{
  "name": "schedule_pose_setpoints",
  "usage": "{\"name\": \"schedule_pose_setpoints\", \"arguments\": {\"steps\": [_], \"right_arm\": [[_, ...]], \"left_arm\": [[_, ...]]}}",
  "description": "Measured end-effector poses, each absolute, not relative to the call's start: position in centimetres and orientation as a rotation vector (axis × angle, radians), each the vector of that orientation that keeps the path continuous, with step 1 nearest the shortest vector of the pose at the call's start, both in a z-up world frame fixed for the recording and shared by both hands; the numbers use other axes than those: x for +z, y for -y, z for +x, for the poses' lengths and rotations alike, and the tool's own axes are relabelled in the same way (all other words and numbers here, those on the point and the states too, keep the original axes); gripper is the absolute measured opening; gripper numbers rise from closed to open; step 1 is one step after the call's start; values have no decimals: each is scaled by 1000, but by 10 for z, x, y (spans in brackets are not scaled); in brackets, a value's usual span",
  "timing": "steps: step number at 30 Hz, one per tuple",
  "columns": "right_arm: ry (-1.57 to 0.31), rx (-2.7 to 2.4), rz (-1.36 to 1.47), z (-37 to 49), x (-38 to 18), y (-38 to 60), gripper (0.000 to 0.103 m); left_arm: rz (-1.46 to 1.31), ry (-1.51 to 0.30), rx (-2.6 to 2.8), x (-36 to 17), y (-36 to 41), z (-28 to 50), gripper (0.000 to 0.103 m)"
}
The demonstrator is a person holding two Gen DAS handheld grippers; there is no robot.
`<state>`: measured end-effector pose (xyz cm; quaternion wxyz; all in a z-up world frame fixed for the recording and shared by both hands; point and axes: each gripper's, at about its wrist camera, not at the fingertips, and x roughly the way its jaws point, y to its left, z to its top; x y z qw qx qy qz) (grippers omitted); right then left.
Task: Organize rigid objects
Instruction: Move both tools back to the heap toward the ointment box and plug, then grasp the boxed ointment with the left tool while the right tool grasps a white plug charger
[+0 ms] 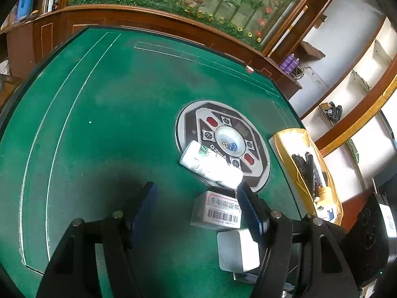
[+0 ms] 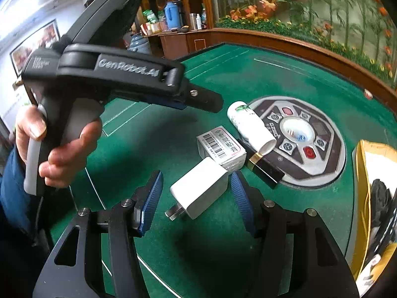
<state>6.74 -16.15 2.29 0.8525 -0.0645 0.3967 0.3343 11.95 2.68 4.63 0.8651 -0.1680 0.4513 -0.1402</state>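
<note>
In the right wrist view my right gripper (image 2: 197, 198) sits at the bottom of the frame with its blue pads spread, and the white charger (image 2: 201, 191) lies on the green tabletop (image 2: 248, 79) between them, prongs toward the lower left; neither pad presses on it, so I count it as not held. To do this step well, I judge I should centre the charger's flat sides between the pads, not its corners, before squeezing, and keep the right-hand pad clear of the barcoded box (image 2: 222, 149) that touches the charger's far corner. Just beyond, toward the centre of the frame, a black and gold lipstick tube (image 2: 264, 167) lies against a white bottle (image 2: 250, 126) that rests on its side, partly over the round dice console (image 2: 297, 139). At the right edge stands a yellow bag (image 2: 363, 173), open, probably where the items belong. In the left wrist view my left gripper (image 1: 196, 211) is also spread and empty, the box just inside its right-hand pad and the charger (image 1: 237, 250) lower down. Both grippers angle downward at the tabletop. At the left of the right wrist view a hand (image 2: 57, 144) wraps the left gripper's handle, thumb on top, the tool pointing right, above the green felt.
</note>
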Motion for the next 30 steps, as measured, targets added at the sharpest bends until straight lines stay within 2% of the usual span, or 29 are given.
{"name": "schedule_pose_setpoints", "arguments": {"steps": [9,12,13,14,15,30], "right_arm": [[-906,560,-144,71,2,142,58],[-923,573,-14,78,3,164,56],[-930,571,12,79,3,171,43],[-932,557,15,82,2,174,24],[-928,540,20,82,3,178,22],[-886,400,74,80,12,223,22]], "left_arm": [[-328,-952,-298,45,-18,119,67],[-297,-952,-309,46,-13,117,67],[-287,-953,-317,46,-11,117,67],[-279,-955,-323,46,-10,116,67],[-266,-956,-331,46,-7,115,67],[53,-928,-230,25,38,112,68]]}}
